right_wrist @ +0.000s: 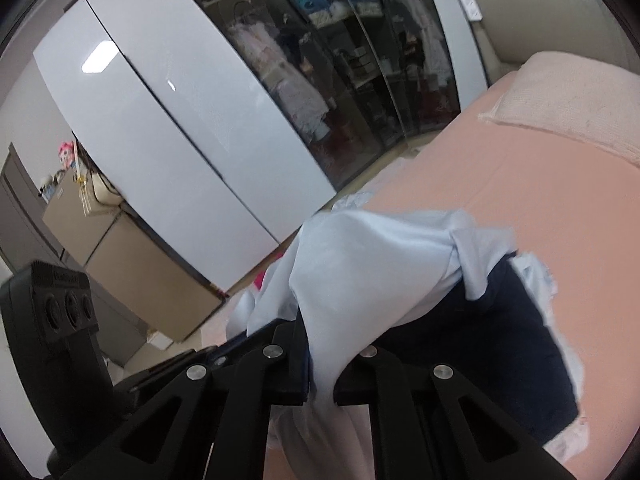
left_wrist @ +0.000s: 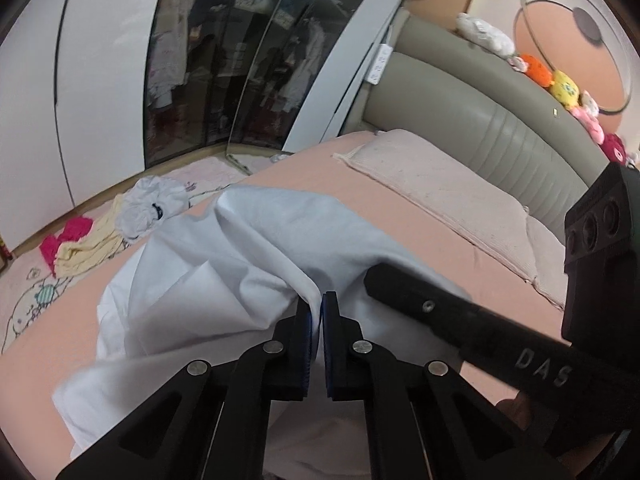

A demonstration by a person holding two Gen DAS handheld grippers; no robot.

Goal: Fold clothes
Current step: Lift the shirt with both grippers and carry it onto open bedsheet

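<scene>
In the left wrist view, the left gripper (left_wrist: 320,312) has its jaws pressed together on a fold of the pale blue garment (left_wrist: 224,248). The cloth hangs from the pinch and spreads to the left and far side over the pink bed sheet (left_wrist: 400,184). The right gripper (left_wrist: 440,308) shows as a dark bar just right of the pinch, lying over the same cloth. A pile of other clothes (left_wrist: 120,224) sits at the far left, beyond the bed edge, and a pillow (left_wrist: 440,200) lies far right.

In the right wrist view, the right gripper (right_wrist: 322,364) is clamped on another part of the garment (right_wrist: 360,252); the cloth runs down between its jaws. A dark navy part (right_wrist: 500,344) of the garment lies to the right on the sheet (right_wrist: 520,184).

I judge the step to be lifting the garment by two points to spread it. To do it well, both grips should stay firm, and the hands should move apart evenly until the edge between them is straight. The bunching near each pinch suggests the cloth is not yet flat, so a gentle shake may help.
</scene>
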